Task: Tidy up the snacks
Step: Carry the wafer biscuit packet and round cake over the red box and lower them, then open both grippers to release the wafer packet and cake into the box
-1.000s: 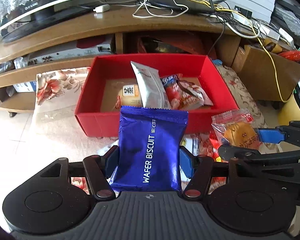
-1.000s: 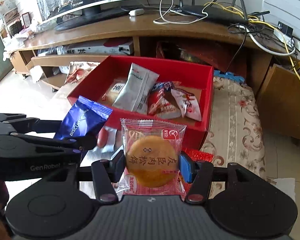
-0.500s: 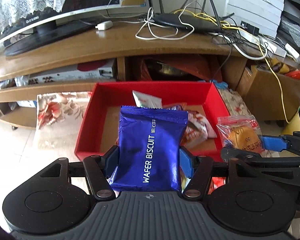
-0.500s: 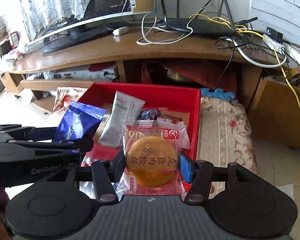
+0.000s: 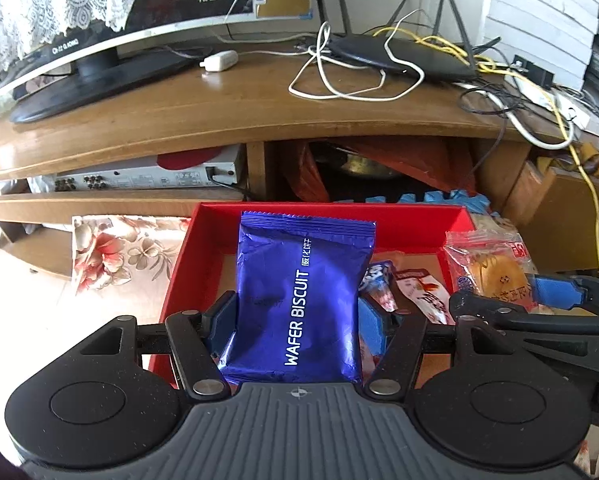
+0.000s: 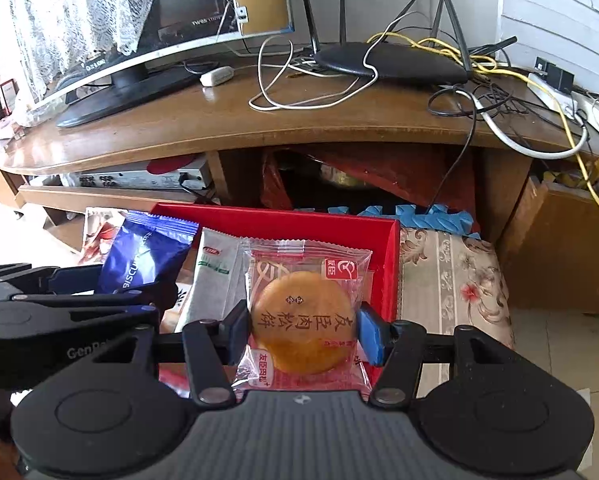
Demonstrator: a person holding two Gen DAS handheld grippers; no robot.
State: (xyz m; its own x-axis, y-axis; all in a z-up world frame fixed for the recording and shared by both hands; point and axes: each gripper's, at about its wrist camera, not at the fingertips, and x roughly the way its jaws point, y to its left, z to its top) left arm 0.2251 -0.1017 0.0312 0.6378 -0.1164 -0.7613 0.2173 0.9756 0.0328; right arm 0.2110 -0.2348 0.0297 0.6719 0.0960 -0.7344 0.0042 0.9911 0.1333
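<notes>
snacks lie in the red box (image 5: 399, 224) already; left tongs (image 5: 295, 316) grip a wafer packet (image 5: 299, 300), right tongs (image 6: 301, 330) a cake packet (image 6: 305, 320), both above the box, unreleased.

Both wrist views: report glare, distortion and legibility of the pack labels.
Left wrist: fisheye bows the wooden shelf; foil glints on the blue wafer pack, print sharp. Right wrist: same bowing; window glare whitens the left edge; round pastry pack characters legible.

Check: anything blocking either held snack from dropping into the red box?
Nothing visible. Left gripper holds the wafer biscuit pack, right gripper the round cake packet, both above the open red box; only loose snacks lie inside.
</notes>
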